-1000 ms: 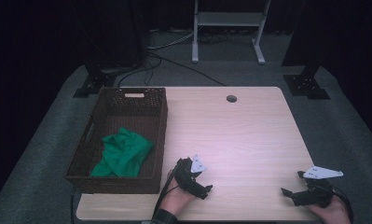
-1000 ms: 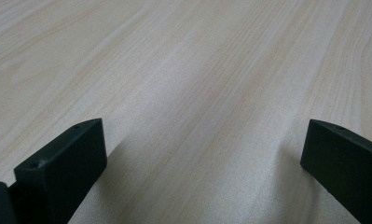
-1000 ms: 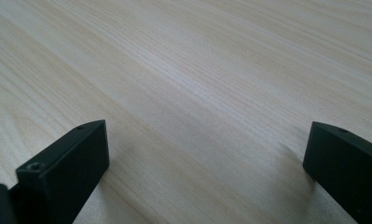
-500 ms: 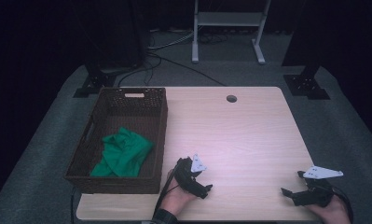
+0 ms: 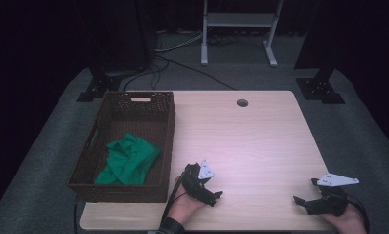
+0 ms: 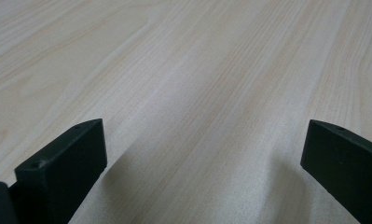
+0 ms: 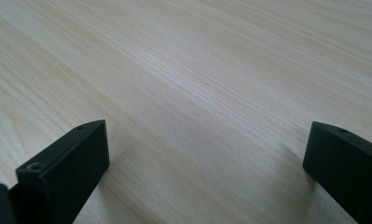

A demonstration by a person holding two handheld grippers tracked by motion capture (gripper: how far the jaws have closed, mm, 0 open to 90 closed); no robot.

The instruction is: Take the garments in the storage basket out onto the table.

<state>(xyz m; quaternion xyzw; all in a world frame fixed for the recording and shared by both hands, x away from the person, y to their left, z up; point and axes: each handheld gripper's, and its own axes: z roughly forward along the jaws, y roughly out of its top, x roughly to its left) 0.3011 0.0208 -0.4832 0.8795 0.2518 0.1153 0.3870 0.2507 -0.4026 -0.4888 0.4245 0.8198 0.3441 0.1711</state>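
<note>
A green cloth (image 5: 128, 161) lies crumpled in the near half of a dark wicker basket (image 5: 170, 122) on the left of the light wooden table (image 5: 250, 141). Just right of the basket's near corner, a hand rests my left gripper (image 5: 207, 192) on the tabletop. In the left gripper view its black jaws stand wide apart over bare wood, so the left gripper (image 6: 202, 140) is open and empty. At the table's near right corner another hand holds my right gripper (image 5: 306, 194) low on the wood. The right gripper (image 7: 207, 140) is open too, with nothing between its jaws.
A round cable hole (image 5: 242, 103) sits near the table's far edge. Beyond the table are grey carpet, black stand feet (image 5: 321, 90), cables and a white metal frame (image 5: 238, 22). Bare wood (image 5: 260, 161) stretches between the two grippers.
</note>
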